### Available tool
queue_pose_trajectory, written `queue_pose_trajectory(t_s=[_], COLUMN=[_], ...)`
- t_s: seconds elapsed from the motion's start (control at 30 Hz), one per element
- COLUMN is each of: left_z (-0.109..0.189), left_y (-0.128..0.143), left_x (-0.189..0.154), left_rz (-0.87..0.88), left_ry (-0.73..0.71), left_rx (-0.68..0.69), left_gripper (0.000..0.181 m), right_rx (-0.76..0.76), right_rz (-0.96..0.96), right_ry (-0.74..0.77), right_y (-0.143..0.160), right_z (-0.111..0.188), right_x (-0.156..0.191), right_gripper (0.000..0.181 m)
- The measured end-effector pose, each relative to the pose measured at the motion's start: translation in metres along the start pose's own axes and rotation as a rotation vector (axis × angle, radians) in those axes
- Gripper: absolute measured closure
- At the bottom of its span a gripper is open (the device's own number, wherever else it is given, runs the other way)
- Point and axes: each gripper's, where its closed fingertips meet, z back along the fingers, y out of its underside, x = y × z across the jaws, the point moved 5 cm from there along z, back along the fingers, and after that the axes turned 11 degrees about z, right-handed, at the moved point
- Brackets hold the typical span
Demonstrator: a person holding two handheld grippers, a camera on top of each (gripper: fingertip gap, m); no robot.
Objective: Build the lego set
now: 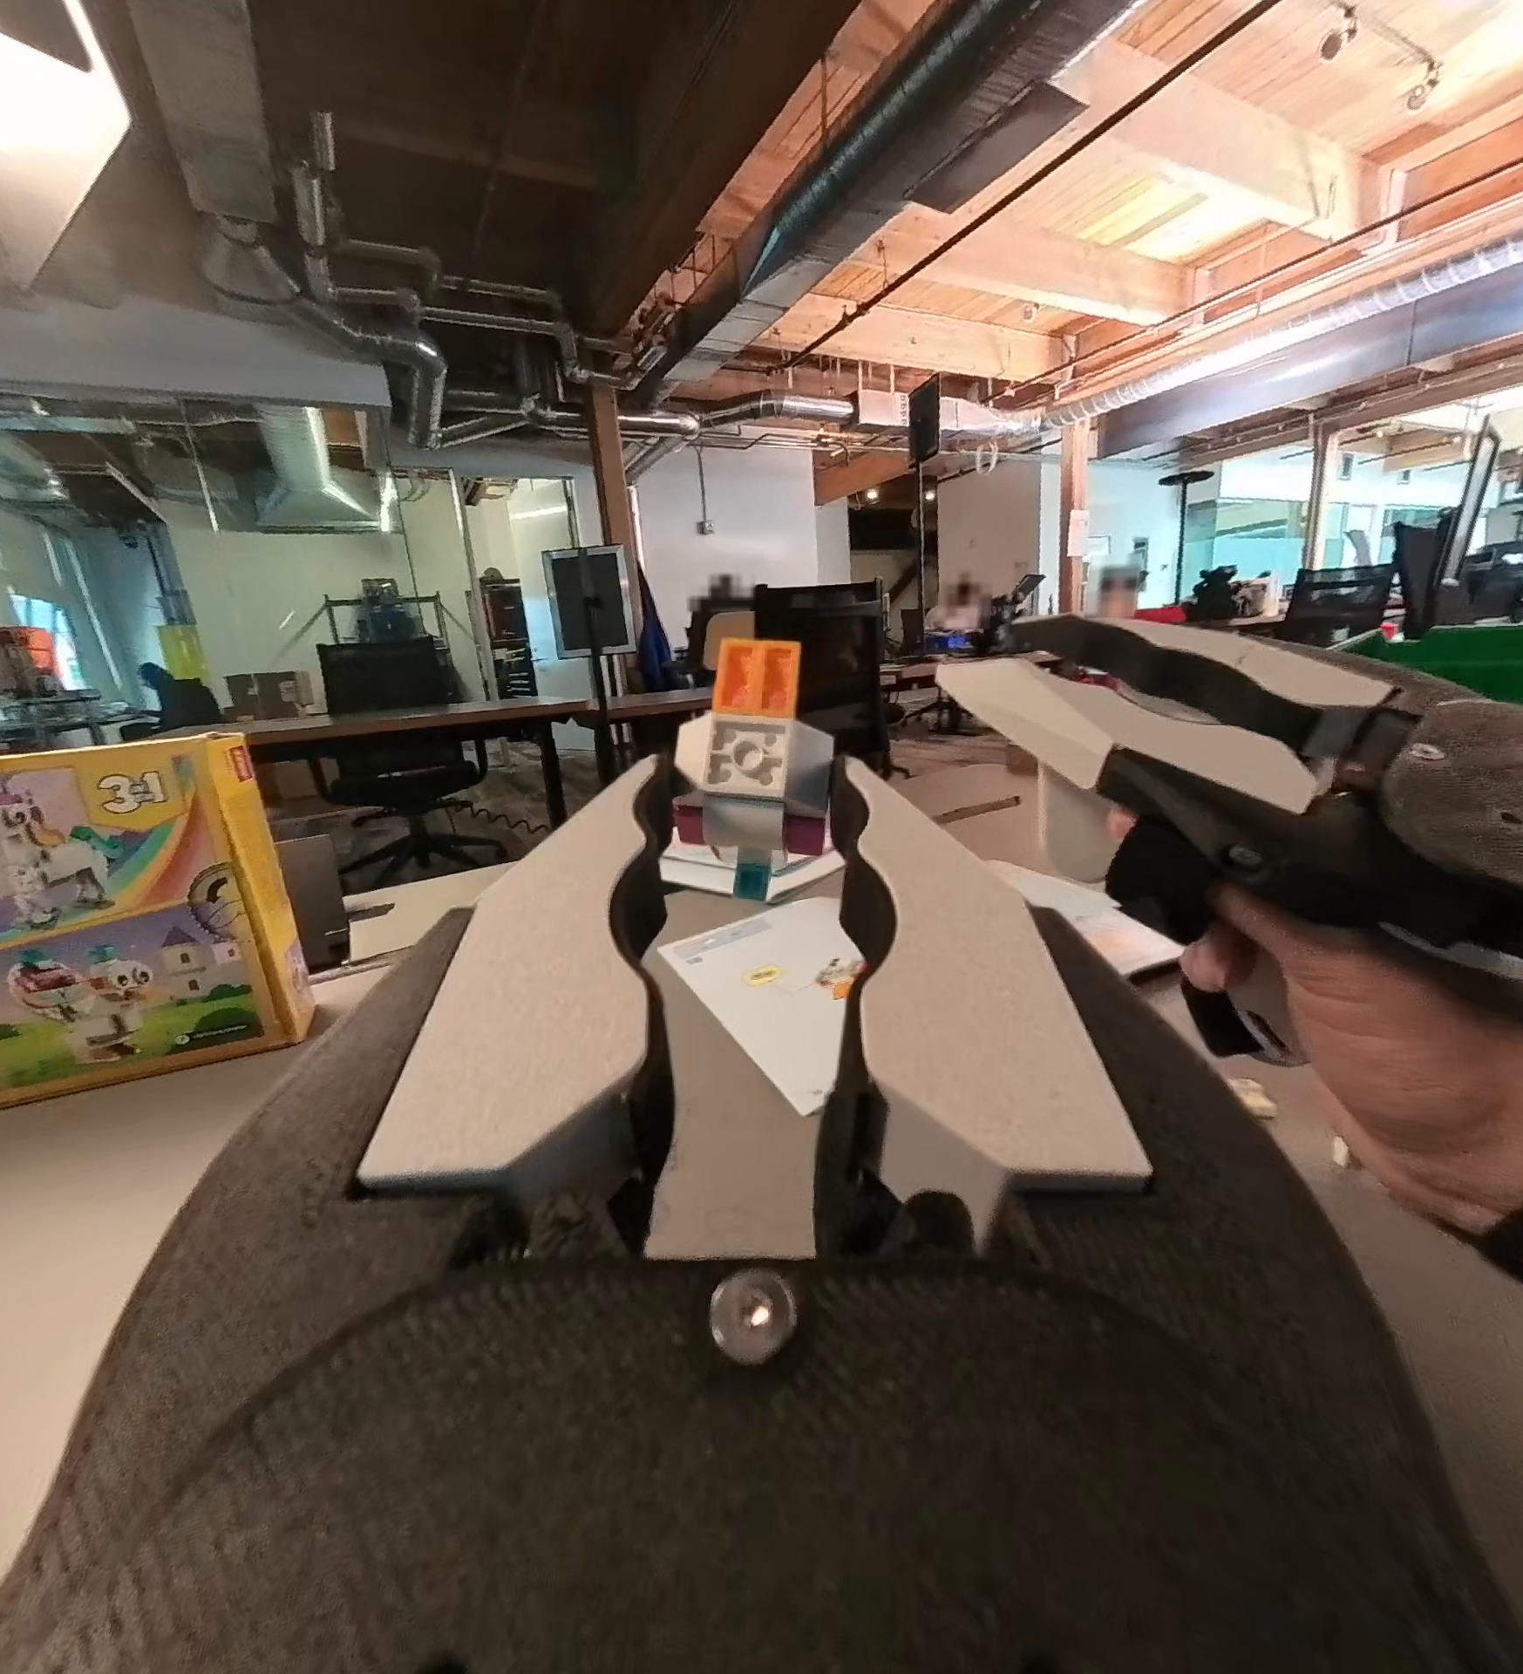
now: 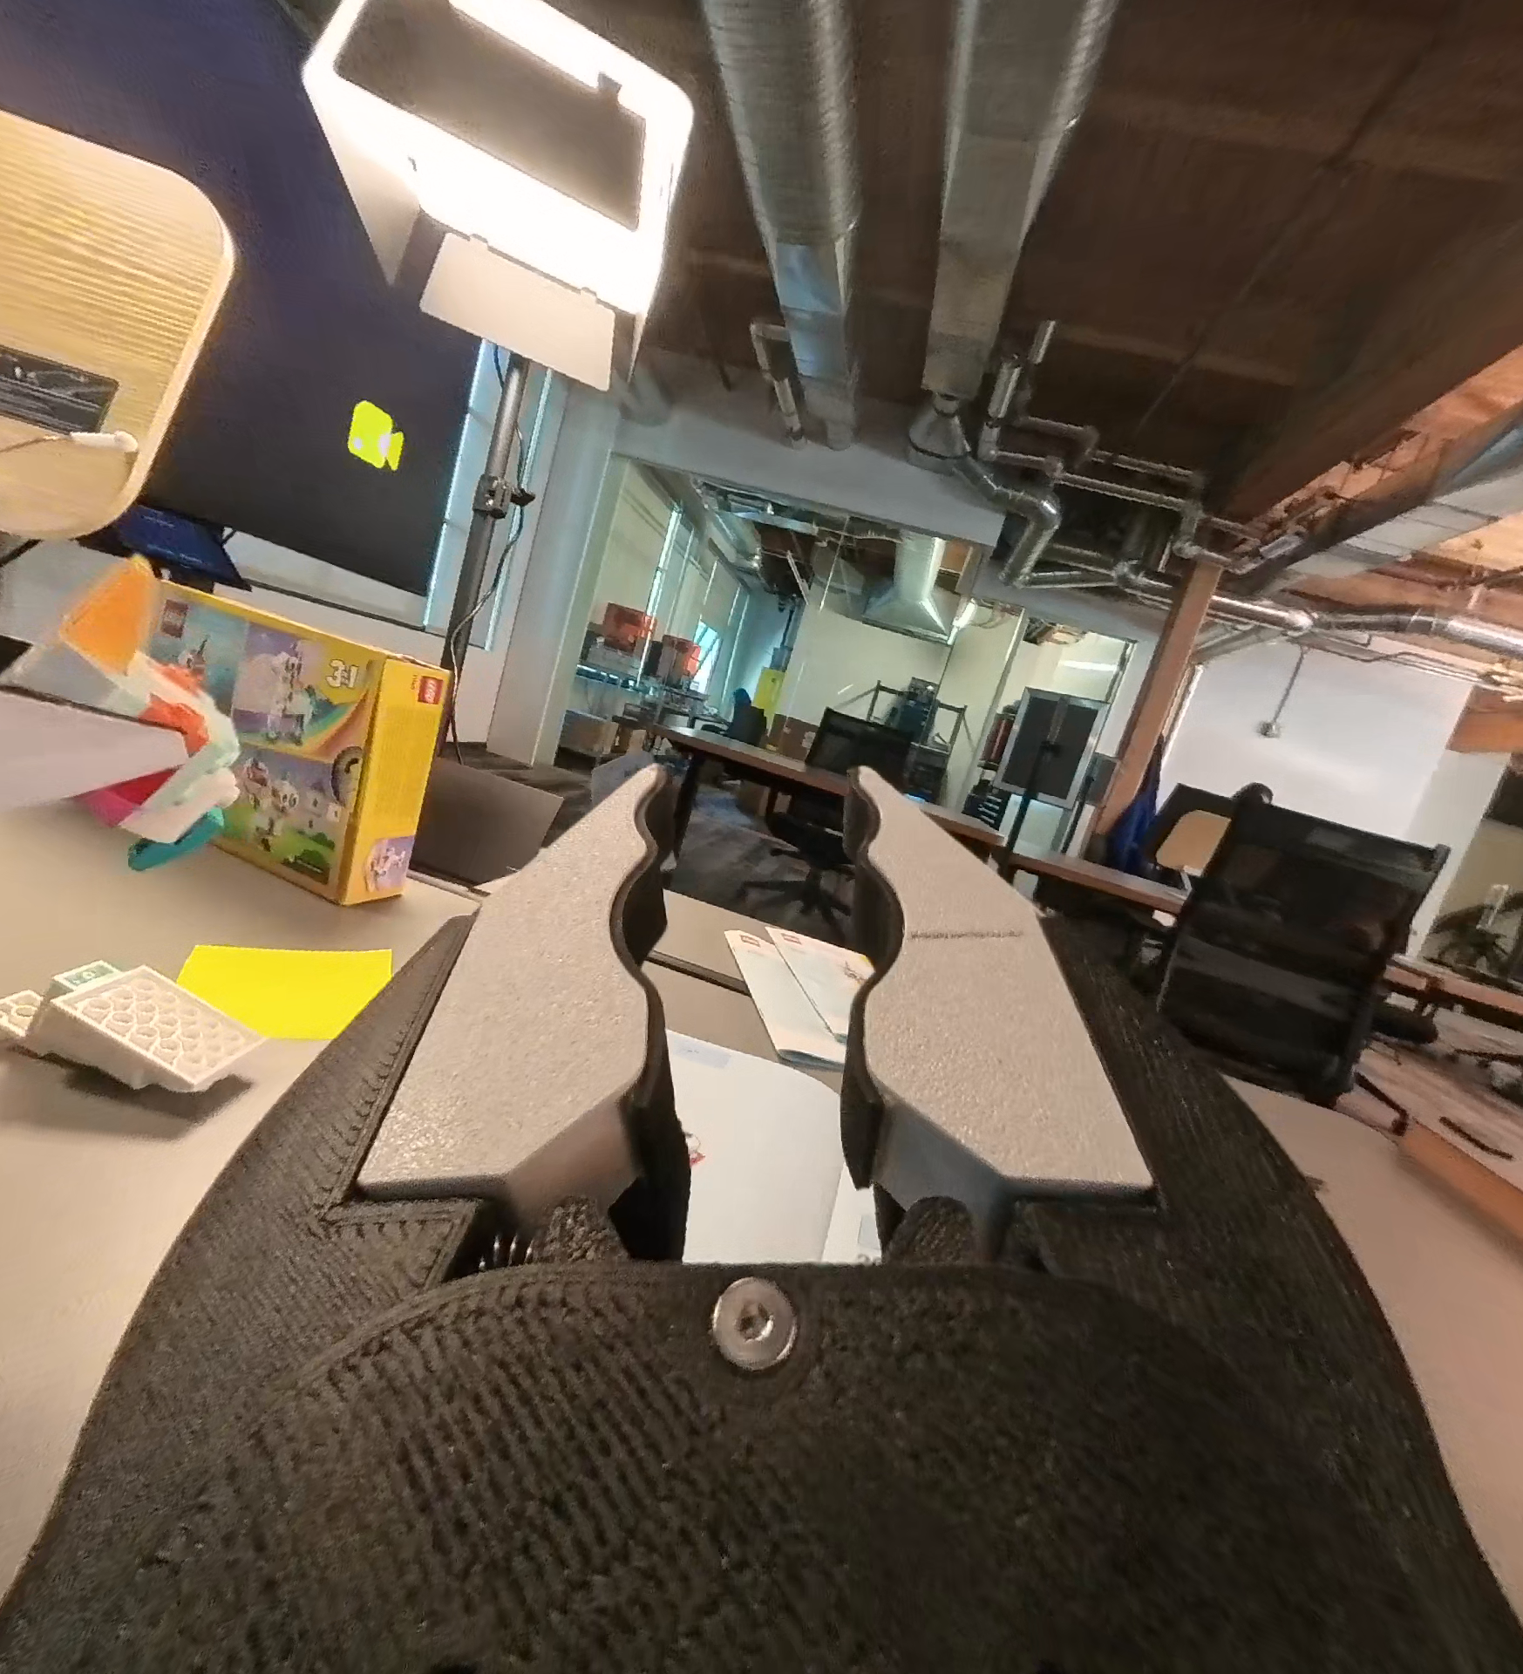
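My left gripper is shut on a small lego assembly and holds it up above the table. The assembly is white with an orange brick on top, magenta parts at the sides and a teal piece below. In the right wrist view the assembly sits at the far left, beside one of the left gripper's fingers. My right gripper is open and empty, its jaws apart over the booklets. It also shows in the left wrist view, held by a hand, to the right of the assembly and apart from it.
The yellow lego box stands at the left of the grey table. White lego plates and a yellow paper lie on the left. Instruction booklets lie ahead. Office chairs and desks stand beyond the table edge.
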Motion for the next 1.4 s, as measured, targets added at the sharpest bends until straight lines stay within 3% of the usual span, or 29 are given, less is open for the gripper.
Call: queue_pose_trajectory(t_s=[0.37, 0.57, 0.8, 0.9, 0.97, 1.07, 1.13, 1.23, 1.4], left_z=[-0.005, -0.009, -0.003, -0.001, 0.004, 0.005, 0.003, 0.001, 0.0], left_y=[-0.004, 0.001, 0.002, 0.003, -0.001, -0.003, -0.002, -0.001, 0.0], left_x=[0.004, -0.012, -0.02, -0.027, -0.034, -0.035, -0.037, -0.036, -0.038], left_rz=[-0.047, -0.045, -0.012, -0.028, 0.0, 0.013, 0.004, -0.014, 0.002], left_ry=[-0.045, 0.083, 0.178, 0.217, 0.275, 0.284, 0.291, 0.268, 0.265], left_rx=[-0.039, -0.005, 0.015, 0.022, -0.001, -0.019, -0.013, -0.017, -0.004], left_gripper=[0.148, 0.148, 0.148, 0.148, 0.148, 0.148, 0.148, 0.148, 0.148], right_rx=[-0.018, -0.037, -0.076, -0.079, 0.001, 0.189, 0.365, 0.528, 0.54], right_rz=[0.038, 0.049, 0.085, 0.028, -0.045, -0.206, -0.191, -0.304, -0.287], right_ry=[-0.003, -0.018, 0.065, -0.223, -0.565, -0.887, -0.996, -1.132, -1.101], right_y=[-0.006, -0.012, -0.021, -0.012, 0.006, 0.036, 0.059, 0.069, 0.069], right_z=[0.003, 0.009, 0.02, 0.028, 0.039, 0.059, 0.071, 0.091, 0.093], right_x=[0.006, 0.005, -0.05, -0.06, -0.051, -0.048, -0.048, -0.05, -0.055], right_gripper=[0.144, 0.144, 0.142, 0.152, 0.146, 0.144, 0.152, 0.16, 0.167])
